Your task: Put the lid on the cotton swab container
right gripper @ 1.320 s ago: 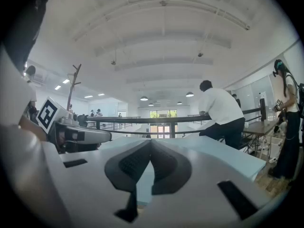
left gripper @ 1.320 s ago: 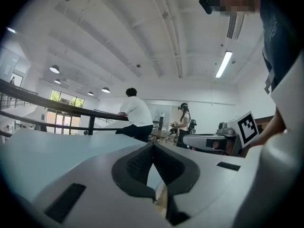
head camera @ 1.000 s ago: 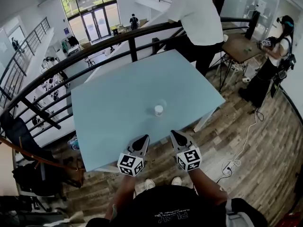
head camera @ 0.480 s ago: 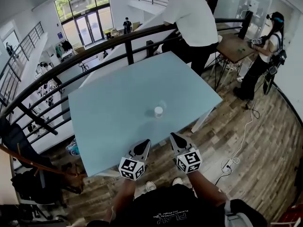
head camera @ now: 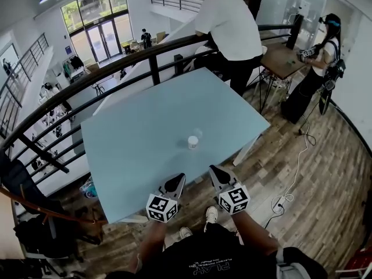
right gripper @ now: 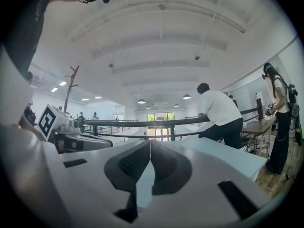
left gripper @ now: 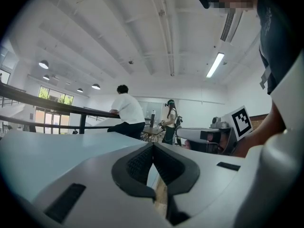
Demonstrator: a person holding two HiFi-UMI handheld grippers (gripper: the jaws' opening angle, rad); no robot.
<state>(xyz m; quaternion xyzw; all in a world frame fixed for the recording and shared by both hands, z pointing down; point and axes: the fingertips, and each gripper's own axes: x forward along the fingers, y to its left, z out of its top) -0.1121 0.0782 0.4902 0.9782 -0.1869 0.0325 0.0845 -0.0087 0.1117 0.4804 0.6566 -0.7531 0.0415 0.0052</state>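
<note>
A small white round cotton swab container (head camera: 193, 142) stands upright near the middle of the light blue table (head camera: 139, 132). Just behind it lies a faint clear round shape (head camera: 198, 132); I cannot tell whether it is the lid. My left gripper (head camera: 178, 177) and right gripper (head camera: 213, 169) are held side by side over the table's near edge, short of the container, both pointing toward it. In the left gripper view the jaws (left gripper: 153, 146) are pressed together with nothing between them. The right gripper view shows its jaws (right gripper: 150, 144) likewise shut and empty.
A black railing (head camera: 116, 63) runs behind the table. A person in a white shirt (head camera: 229, 25) leans on it at the far right corner. Another person (head camera: 322, 51) stands by a brown table (head camera: 282, 60). A white cable (head camera: 296, 173) lies on the wooden floor at the right.
The head view has drifted slightly, so the table sits a little lower left in the frame. Both grippers stay shut at the near edge and the container has not moved.
</note>
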